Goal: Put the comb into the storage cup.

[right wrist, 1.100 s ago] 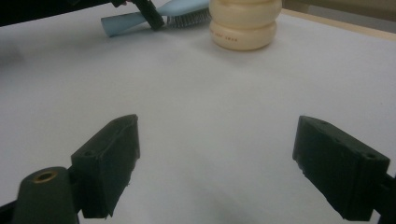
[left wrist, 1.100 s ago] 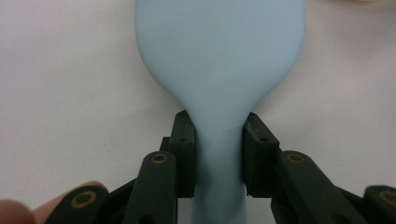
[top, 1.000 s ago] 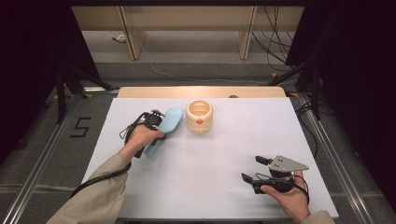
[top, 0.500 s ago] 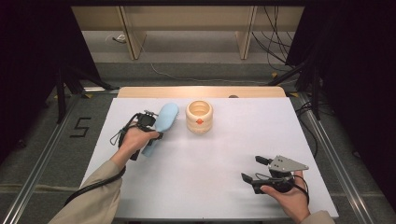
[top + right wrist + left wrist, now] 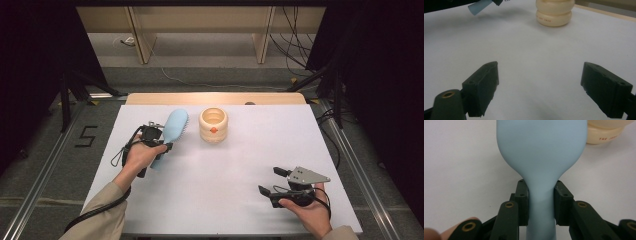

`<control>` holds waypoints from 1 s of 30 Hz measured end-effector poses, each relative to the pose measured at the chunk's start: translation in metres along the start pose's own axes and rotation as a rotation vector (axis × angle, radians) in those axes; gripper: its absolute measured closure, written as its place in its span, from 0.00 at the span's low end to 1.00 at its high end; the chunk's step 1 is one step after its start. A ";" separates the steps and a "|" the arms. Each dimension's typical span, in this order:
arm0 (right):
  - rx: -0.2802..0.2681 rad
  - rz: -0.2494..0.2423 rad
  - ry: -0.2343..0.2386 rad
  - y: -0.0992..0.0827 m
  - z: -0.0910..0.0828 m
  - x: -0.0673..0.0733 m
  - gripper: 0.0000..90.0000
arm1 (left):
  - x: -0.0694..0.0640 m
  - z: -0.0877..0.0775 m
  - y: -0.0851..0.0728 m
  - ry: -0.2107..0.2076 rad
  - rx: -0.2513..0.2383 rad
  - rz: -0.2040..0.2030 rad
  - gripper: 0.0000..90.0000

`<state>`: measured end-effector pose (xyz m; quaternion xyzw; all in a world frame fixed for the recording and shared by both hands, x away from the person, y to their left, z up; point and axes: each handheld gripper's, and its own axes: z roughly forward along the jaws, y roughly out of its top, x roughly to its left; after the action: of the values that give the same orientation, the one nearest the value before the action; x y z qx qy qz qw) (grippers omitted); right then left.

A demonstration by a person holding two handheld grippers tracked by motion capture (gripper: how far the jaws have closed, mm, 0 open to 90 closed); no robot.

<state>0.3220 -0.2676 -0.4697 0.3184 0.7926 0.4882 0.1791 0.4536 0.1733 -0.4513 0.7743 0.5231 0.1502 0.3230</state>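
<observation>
nearest us, at the table's front right, our right gripper sits low over the white top w/ jaws wide apart and nothing btwn them; in the right gripper view bare white surface shows btwn the two black pads. further in, on the left side, our left hand holds the left gripper, which points away from us twd the back of the table. its jaws are clamped on the neck of the light blue brush, just where the handle widens into the head; in the left gripper view both pads press the blue neck from either side. the brush's broad head lies fwd of the gripper, handle end trailing back under our hand. whether the brush touches the table we can't tell. just right of the brush head, apart from it, stands the cream ribbed cup, upright, w/ a small orange mark on its near side, approx mid-table twd the back. beyond the white top runs a wooden edge.
</observation>
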 end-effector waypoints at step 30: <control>0.001 -0.005 0.000 0.000 0.000 0.001 0.18 | -0.016 -0.019 -0.014 -0.030 -0.109 -0.005 0.77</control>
<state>0.3213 -0.2669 -0.4695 0.3166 0.7936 0.4873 0.1803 0.4266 0.1685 -0.4448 0.7563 0.5113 0.1660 0.3728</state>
